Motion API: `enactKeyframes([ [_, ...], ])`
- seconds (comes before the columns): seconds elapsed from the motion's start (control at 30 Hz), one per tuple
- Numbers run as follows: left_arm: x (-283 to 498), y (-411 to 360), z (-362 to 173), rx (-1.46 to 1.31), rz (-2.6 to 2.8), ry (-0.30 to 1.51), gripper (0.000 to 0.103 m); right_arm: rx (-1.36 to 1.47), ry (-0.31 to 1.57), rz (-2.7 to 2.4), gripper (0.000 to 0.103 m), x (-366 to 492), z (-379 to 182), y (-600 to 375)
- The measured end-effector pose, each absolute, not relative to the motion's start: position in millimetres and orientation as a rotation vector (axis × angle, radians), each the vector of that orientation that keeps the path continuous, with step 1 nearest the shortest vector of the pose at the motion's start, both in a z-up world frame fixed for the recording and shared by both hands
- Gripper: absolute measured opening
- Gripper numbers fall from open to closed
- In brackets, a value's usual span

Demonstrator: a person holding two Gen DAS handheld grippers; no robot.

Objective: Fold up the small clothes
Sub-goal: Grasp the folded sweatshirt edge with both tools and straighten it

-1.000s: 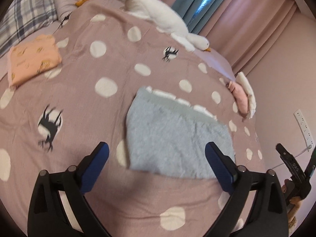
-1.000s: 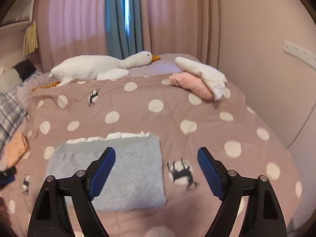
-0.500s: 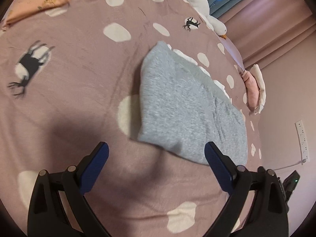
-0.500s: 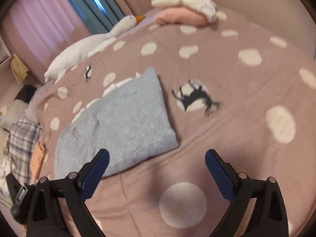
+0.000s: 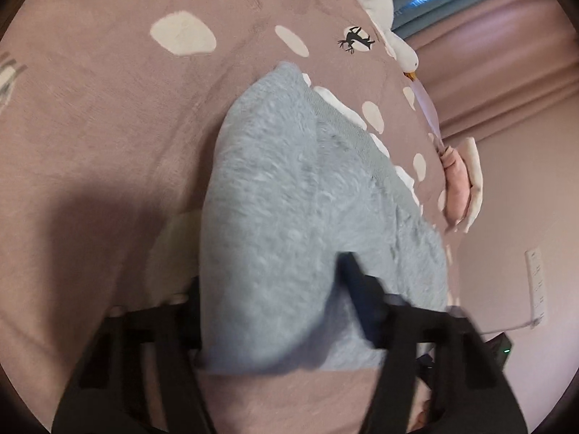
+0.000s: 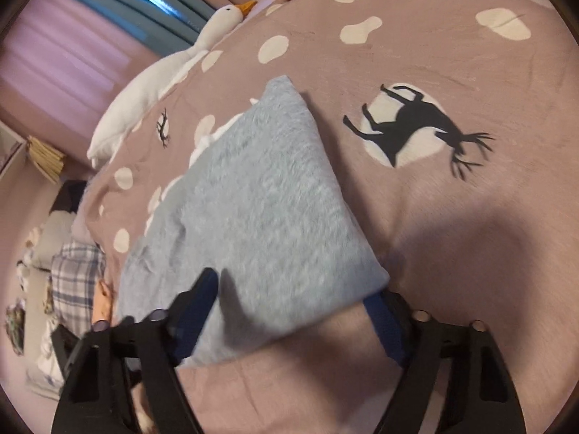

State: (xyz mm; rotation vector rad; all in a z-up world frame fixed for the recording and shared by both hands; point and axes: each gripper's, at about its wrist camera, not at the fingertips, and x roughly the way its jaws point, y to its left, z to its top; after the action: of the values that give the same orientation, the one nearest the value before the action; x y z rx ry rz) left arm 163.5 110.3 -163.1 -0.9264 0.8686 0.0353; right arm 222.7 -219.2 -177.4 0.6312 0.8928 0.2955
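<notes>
A folded grey fleece garment (image 5: 300, 224) lies flat on the mauve spotted bedspread (image 5: 108, 115); it also shows in the right wrist view (image 6: 253, 217). My left gripper (image 5: 275, 307) is open and straddles the garment's near left corner, one finger on top and the other under the edge. My right gripper (image 6: 289, 311) is open and straddles the near right corner in the same way, its right finger half hidden under the cloth. Neither is closed on the fabric.
A white goose plush (image 6: 173, 72) lies along the far side of the bed (image 5: 391, 18). Folded pink and white clothes (image 5: 459, 188) sit at the far right corner. A plaid cloth (image 6: 76, 275) lies off to the left. Pink curtains and a wall socket strip (image 5: 535, 285) stand beyond.
Both grippers have dropped down and forward to the garment's near edge. Their fingers now reach around its two near corners, where before they hovered above the bedspread.
</notes>
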Motion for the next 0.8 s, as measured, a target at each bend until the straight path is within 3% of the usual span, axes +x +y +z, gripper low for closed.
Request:
enactKeyframes([
  [0.03, 166.3, 110.6, -163.9, -0.931, 0.033, 0.869, 0.038, 0.642, 0.89, 0.294, 0.062, 226.0, -179.0, -218.9],
  [0.07, 167.8, 109.9, -163.4, -0.936, 0.014, 0.865, 0.031, 0.646, 0.886, 0.291, 0.049, 228.3, -180.3, -218.8],
  [0.13, 164.7, 105.7, -155.5, -0.917, 0.023, 0.841, 0.023, 0.656, 0.886, 0.295, 0.039, 231.9, -181.3, -218.8],
  [0.2, 159.5, 98.2, -143.5, -0.866, 0.037, 0.809, 0.022, 0.649, 0.869, 0.294, 0.029, 229.3, -176.1, -219.6],
  [0.5, 105.6, 76.2, -100.8, -0.738, -0.018, 0.803, 0.022, 0.499, 0.726, 0.291, 0.024, 172.4, -110.2, -225.1],
  [0.8, 22.7, 52.8, -102.2, -0.67, -0.047, 0.867, 0.022, 0.39, 0.785, 0.28, 0.024, 101.4, -102.6, -229.3],
])
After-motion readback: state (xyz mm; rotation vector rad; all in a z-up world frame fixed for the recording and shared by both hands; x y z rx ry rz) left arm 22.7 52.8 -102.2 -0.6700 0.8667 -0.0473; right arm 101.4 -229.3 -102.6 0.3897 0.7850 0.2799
